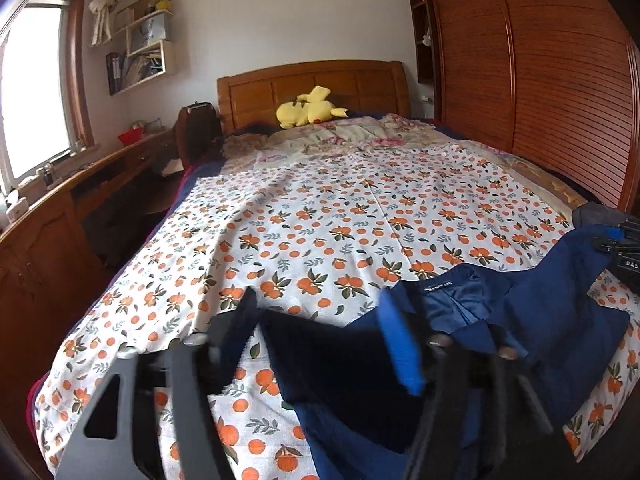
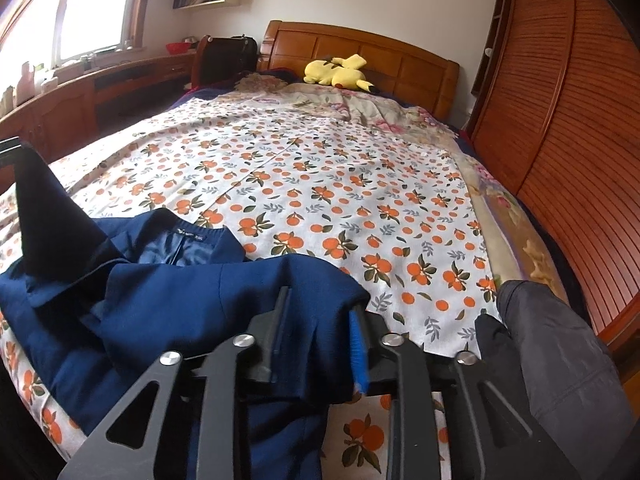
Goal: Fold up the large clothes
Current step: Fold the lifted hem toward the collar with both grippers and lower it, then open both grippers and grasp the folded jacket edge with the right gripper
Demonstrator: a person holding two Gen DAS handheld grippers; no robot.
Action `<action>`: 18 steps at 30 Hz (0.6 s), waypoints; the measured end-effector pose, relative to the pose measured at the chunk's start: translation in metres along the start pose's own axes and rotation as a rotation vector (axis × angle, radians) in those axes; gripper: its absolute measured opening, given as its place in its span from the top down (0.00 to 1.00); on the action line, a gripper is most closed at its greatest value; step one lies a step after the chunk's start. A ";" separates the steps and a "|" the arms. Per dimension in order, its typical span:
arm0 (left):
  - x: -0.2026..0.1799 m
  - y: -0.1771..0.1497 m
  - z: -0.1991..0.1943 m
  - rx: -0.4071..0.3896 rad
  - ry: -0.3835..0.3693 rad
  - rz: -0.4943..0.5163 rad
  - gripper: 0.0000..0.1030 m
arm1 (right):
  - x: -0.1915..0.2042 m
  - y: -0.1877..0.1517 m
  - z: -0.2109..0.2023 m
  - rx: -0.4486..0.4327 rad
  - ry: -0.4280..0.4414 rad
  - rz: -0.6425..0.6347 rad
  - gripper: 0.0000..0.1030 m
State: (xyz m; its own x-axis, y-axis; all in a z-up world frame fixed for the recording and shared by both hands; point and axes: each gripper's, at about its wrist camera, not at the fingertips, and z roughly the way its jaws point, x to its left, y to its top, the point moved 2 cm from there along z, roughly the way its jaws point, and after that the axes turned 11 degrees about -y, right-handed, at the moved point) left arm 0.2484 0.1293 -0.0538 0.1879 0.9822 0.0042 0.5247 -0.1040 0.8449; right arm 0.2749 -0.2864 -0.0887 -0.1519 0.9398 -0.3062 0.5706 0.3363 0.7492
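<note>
A: Item one, jacket [image 2: 168, 280]. Where do you have it?

B: Navy, lying rumpled at the near edge of the bed [image 1: 320, 208], collar and label toward the headboard. One corner stands up in a peak at the left side in your right wrist view.

A: Item two, left gripper [image 1: 316, 320].

B: Your jaws stand wide apart, blurred, with dark cloth lying between them. The pads don't press on it.

A: Item three, right gripper [image 2: 320, 320].

B: Partly apart. A fold of the jacket sits in the gap; I judge it loose, not pinched, though the right pad is close to the cloth.

A: Other stock?

B: Orange-print sheet [image 2: 320, 184] over the bed, grey garment [image 2: 560, 352] at the near right corner, yellow plush [image 2: 340, 72] at the headboard.

A: Step in hand?

B: Laying the jacket out, I judge. Before you fold, flatten that raised corner and smooth the body toward the near edge. Take each side by a single layer at the shoulder seam, keep both hands level, and keep clear of the grey garment.
</note>
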 end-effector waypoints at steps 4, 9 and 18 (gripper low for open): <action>-0.002 -0.011 0.001 -0.016 -0.029 -0.021 0.16 | 0.001 -0.004 -0.006 -0.013 -0.023 0.004 0.54; -0.008 -0.028 0.008 -0.048 -0.067 -0.039 0.08 | 0.006 -0.011 -0.014 -0.018 -0.032 0.017 0.52; -0.024 -0.057 0.024 -0.051 -0.164 -0.053 0.05 | 0.062 -0.024 -0.021 0.002 0.057 -0.030 0.52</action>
State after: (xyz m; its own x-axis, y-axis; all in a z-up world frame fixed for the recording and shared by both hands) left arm 0.2338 0.1080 -0.1148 0.2967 0.9468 -0.1247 0.4954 -0.0409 0.8677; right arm 0.2349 -0.2352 -0.1139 -0.2145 0.9313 -0.2942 0.5668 0.3640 0.7391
